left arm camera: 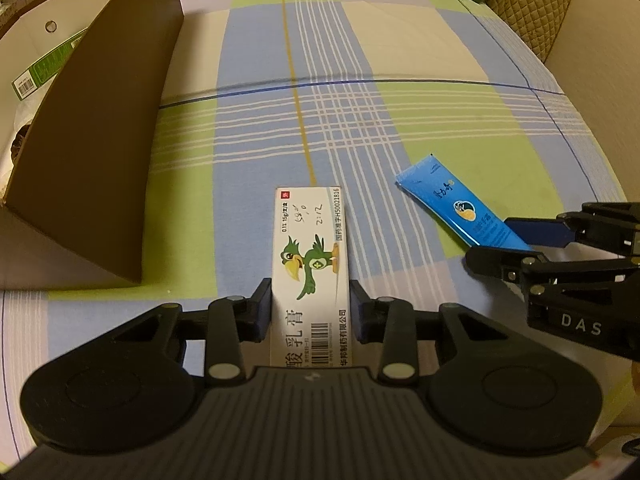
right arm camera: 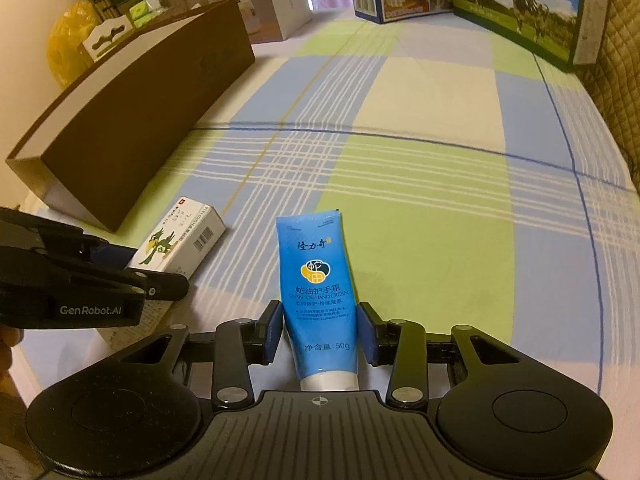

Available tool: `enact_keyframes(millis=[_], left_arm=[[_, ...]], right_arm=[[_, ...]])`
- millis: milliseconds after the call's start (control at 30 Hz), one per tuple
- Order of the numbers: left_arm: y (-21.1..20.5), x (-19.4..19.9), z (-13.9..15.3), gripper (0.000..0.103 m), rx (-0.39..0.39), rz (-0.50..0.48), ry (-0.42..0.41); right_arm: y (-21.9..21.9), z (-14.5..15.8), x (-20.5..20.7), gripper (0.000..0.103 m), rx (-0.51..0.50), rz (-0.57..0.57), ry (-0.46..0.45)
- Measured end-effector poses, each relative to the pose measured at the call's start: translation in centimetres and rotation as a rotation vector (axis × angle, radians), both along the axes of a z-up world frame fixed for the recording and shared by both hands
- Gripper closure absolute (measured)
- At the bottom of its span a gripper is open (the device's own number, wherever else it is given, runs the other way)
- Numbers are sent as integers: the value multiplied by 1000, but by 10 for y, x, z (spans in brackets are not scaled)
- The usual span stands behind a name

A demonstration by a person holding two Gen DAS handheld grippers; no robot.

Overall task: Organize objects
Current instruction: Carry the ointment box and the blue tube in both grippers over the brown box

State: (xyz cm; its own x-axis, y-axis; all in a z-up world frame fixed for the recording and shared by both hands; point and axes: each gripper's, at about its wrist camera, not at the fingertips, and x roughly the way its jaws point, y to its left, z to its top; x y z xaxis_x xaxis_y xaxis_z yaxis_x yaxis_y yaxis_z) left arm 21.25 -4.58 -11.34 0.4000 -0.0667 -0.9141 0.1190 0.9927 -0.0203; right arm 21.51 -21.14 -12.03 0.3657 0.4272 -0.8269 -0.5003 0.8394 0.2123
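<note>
The left claw is clamped on a white ointment box printed with a green cartoon bird; both blue pads press against the long sides of the box near its close end. The box lies flat on a bed sheet checked in blue, green and cream, and its far end points toward 12 o'clock in the left wrist view. At 9 to 10 o'clock from the box stands a brown cardboard box with an upright wall, near the ointment box but not touching it.

The right claw has a blue hand cream tube between its pads, with the tube's white cap end toward the camera and its crimped end toward 12 o'clock. The left pad touches the tube's side; on the right a narrow gap seems to show, so a full grip cannot be confirmed from that view. The tube lies on the sheet. In the left wrist view it sits at 3 o'clock from the ointment box, slanted, well clear of it, with the right claw's fingers on either side of its near end.

In the right wrist view the ointment box lies at 9 o'clock from the tube, with the left claw over its near end. Several printed cartons stand along the far edge at 12 to 1 o'clock.
</note>
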Motion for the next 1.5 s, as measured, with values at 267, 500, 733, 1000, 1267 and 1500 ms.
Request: enact_keyframes(millis=[267,500,733,1000,1267,1500], left_arm=[[4,-4,17,70,-21,-1,-39],[7,-5,36,70,-37,-1,-71],[18,-6,57,70,-56,12,-111],[47,-12,91,70,-79,51,-179],[97,-16,120,70,-51,117,-237],[151,-11,137,70,-7,176,-272]], right_arm=[[-5,12,2,66,58,-36,26],[1,33,4,66,96,-46,5],[15,52,5,66,143,-32,-3],[44,80,10,66,232,-12,2],[95,101,13,66,309,40,3],[150,114,19,66,354,78,-4]])
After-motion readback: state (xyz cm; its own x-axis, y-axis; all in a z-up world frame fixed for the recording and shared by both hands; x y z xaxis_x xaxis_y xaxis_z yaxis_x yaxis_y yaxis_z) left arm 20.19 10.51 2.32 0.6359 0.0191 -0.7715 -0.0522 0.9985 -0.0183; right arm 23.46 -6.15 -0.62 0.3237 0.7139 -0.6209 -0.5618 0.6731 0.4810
